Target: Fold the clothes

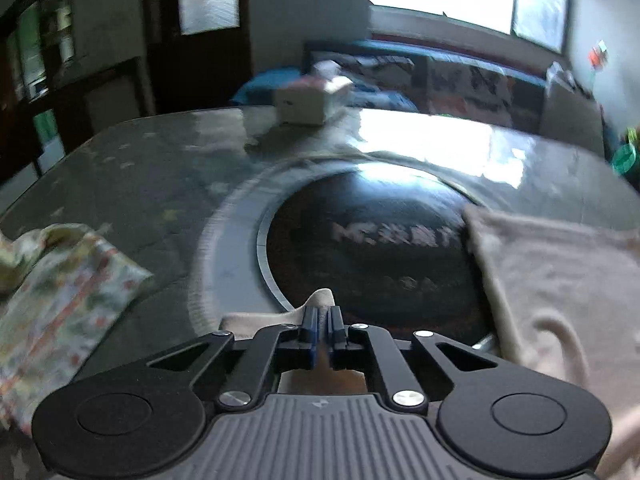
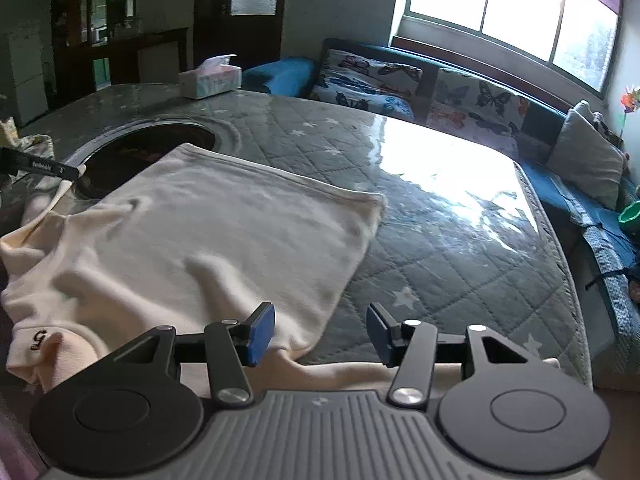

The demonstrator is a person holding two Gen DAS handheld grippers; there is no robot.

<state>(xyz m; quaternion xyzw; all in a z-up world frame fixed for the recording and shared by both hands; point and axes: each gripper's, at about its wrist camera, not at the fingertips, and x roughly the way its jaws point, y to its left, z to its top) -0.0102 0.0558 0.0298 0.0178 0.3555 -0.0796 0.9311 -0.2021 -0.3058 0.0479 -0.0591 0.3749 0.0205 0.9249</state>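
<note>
Left gripper (image 1: 323, 330) clamped on cream garment (image 2: 208, 232) edge. Right gripper (image 2: 320, 334) spread wide, empty. Garment embroidery reads "G"; hotplate (image 1: 372, 248) lettering blurred.

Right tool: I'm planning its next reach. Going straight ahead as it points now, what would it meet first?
Probably nothing soon: the open right tool points past the cream garment's corner, over bare quilted table cover. Depth is unclear.
</note>
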